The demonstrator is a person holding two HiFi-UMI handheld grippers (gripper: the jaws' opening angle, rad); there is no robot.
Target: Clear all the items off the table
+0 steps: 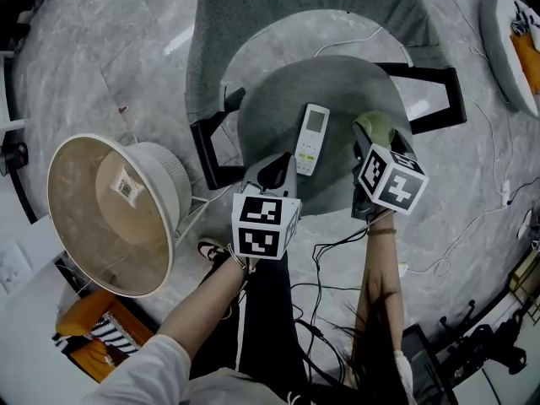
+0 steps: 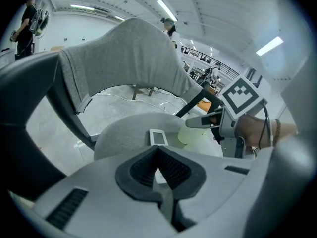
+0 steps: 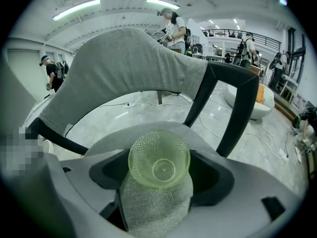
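A round grey chair seat (image 1: 278, 108) holds a white remote (image 1: 312, 138) and a pale green dimpled glass bowl (image 1: 377, 127). My right gripper (image 1: 381, 146) reaches over the seat's right side. In the right gripper view the bowl (image 3: 159, 158) fills the gap between the pads, and the right gripper (image 3: 159, 175) is shut on its rim. My left gripper (image 1: 278, 169) hovers at the seat's near edge just short of the remote. In its own view the left gripper (image 2: 159, 152) is shut and empty, with the remote (image 2: 158, 137) beyond the tips and the bowl (image 2: 195, 134) to the right.
The chair has a grey backrest (image 1: 253, 15) and black arms (image 1: 430, 91). A large round beige bin (image 1: 110, 209) stands on the floor to the left. Cables (image 1: 337, 260) trail across the marble floor near the person's legs. People stand far behind.
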